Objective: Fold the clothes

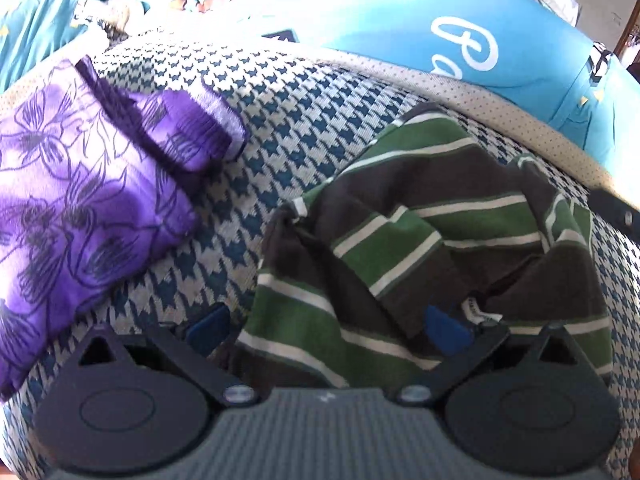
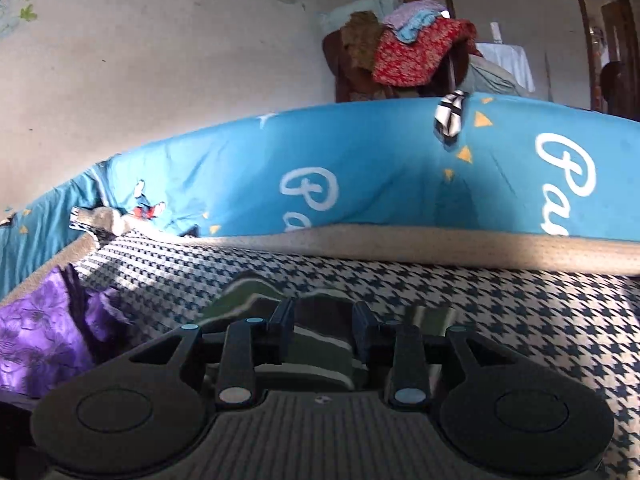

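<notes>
A green, brown and white striped garment (image 1: 404, 240) lies crumpled on the houndstooth mat (image 1: 304, 120). My left gripper (image 1: 326, 328) hangs over its near edge, open wide; its left finger (image 1: 208, 328) is over bare mat and its right finger (image 1: 444, 326) is over the cloth beside a small label. In the right wrist view the same striped garment (image 2: 316, 352) shows below and beyond my right gripper (image 2: 324, 320). That gripper's pads stand apart with a clear gap and press on nothing.
A folded purple floral garment (image 1: 80, 184) (image 2: 36, 340) lies at the mat's left. A blue sheet with white script (image 2: 360, 176) rises behind the mat's beige border (image 2: 440, 240). A chair heaped with clothes (image 2: 404, 48) stands by the wall.
</notes>
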